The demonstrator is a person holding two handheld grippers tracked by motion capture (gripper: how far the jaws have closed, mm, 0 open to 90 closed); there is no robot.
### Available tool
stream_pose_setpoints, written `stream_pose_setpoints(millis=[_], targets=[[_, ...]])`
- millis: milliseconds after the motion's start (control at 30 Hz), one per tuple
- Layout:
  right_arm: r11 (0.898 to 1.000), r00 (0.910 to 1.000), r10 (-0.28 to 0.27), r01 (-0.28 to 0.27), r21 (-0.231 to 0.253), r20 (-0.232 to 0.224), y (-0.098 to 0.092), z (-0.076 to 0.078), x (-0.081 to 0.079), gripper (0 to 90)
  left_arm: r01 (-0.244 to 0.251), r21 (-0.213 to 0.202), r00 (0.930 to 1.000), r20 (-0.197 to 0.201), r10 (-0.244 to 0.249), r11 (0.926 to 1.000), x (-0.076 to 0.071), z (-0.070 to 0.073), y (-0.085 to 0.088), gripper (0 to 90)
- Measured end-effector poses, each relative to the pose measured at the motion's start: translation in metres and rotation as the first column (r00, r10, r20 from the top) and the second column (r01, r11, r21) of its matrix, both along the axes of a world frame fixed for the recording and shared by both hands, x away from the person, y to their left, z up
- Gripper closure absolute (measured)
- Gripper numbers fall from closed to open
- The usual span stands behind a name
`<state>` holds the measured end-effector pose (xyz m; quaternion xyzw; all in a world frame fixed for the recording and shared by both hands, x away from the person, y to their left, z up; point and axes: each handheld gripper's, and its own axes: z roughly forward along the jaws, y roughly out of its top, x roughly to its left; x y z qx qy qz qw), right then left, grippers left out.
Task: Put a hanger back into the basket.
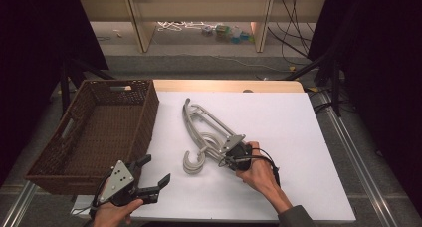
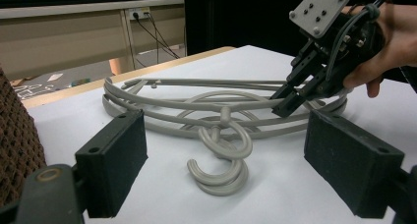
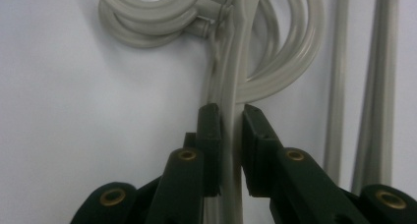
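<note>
Grey plastic hangers (image 1: 209, 132) sit clamped in the right hand-held gripper (image 3: 229, 117); lifting toward the woven brown basket (image 1: 142, 132) likely follows (left hand-held gripper (image 1: 155, 173) gapes).

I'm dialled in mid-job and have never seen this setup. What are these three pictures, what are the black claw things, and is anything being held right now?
There is no robot arm here: a person holds a hand-operated two-jaw gripper in each hand. The high view looks down on the white table from above the person's side. Each of the other two pictures comes from a camera riding on a gripper, looking along its black jaws.

On the table lie grey plastic hangers, stacked together, hooks towards the person. A brown woven basket stands at the left edge.

The right gripper has its jaws shut on a hanger arm; you also see it from the left gripper view. The left gripper waits near the basket, jaws wide open, holding nothing.
</note>
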<state>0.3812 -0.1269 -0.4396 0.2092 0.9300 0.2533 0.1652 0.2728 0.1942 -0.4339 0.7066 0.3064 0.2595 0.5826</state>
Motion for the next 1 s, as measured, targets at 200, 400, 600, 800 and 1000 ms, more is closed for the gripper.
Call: stream_pose_setpoints(millis=[200, 400, 600, 800, 1000], targets=[[1.0, 0.9992, -0.02, 0.02, 0.002, 0.036, -0.007, 0.006, -0.001, 81.9, -0.002, 0.005, 1.0, 0.003, 0.002, 1.0, 0.001, 0.0, 0.001, 16.1], [0.999, 0.9963, 0.03, -0.029, -0.014, 0.081, -0.017, 0.023, -0.006, 82.1, -0.007, 0.027, 0.9998, 0.018, 0.007, 0.9996, 0.001, 0.001, 0.002, 16.3], [0.997, 0.9924, 0.064, -0.068, 0.034, 0.105, -0.033, 0.039, -0.014, 82.2, -0.017, 0.059, 0.9985, 0.053, 0.013, 0.9981, 0.0, 0.002, -0.002, 16.6], [0.988, 0.9895, 0.1, -0.111, 0.104, 0.104, -0.041, 0.05, -0.026, 82.2, -0.007, 0.102, 0.9989, 0.046, 0.002, 0.9947, 0.0, 0.003, -0.011, 17.2], [0.973, 0.986, 0.157, -0.164, 0.161, 0.057, -0.04, 0.055, -0.041, 82.3, 0.007, 0.15, 0.9964, 0.082, -0.02, 0.9886, 0.006, 0.008, -0.02, 16.3]])
